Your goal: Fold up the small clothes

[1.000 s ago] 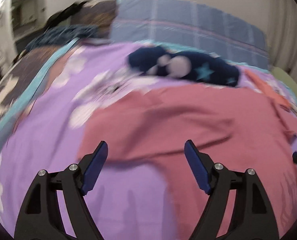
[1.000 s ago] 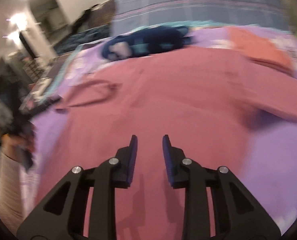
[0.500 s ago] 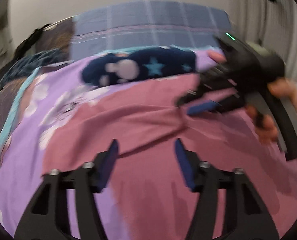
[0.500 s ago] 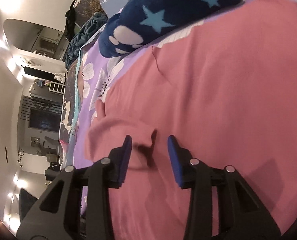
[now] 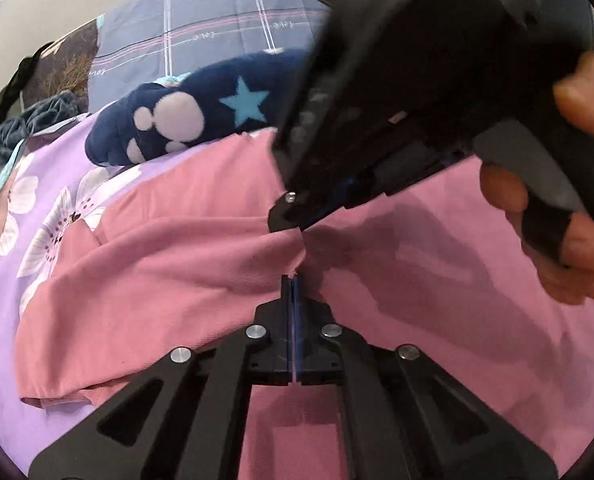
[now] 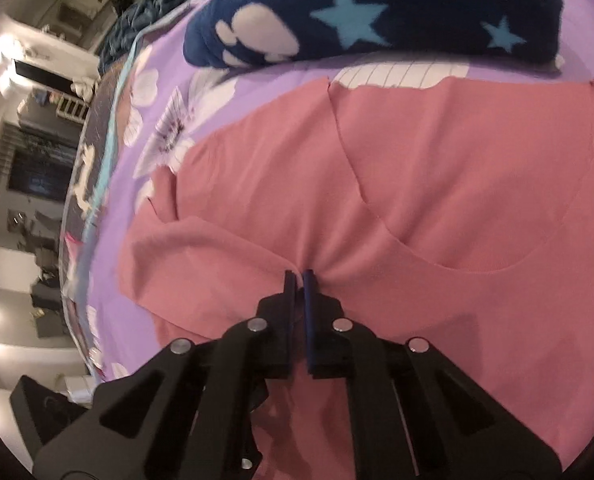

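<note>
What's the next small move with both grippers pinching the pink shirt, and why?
Probably lift slightly and carry the pinched fold across the pink shirt. The left gripper and right gripper are both shut on bunched fabric, close together, while the rest lies flat on the purple bedsheet.

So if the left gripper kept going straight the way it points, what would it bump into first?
The pink shirt: the left gripper is already shut on a fold of it. Just past that fold sit the right gripper's fingers, pinching the same cloth, so it would probably hit those next, though depth is hard to judge.
</note>
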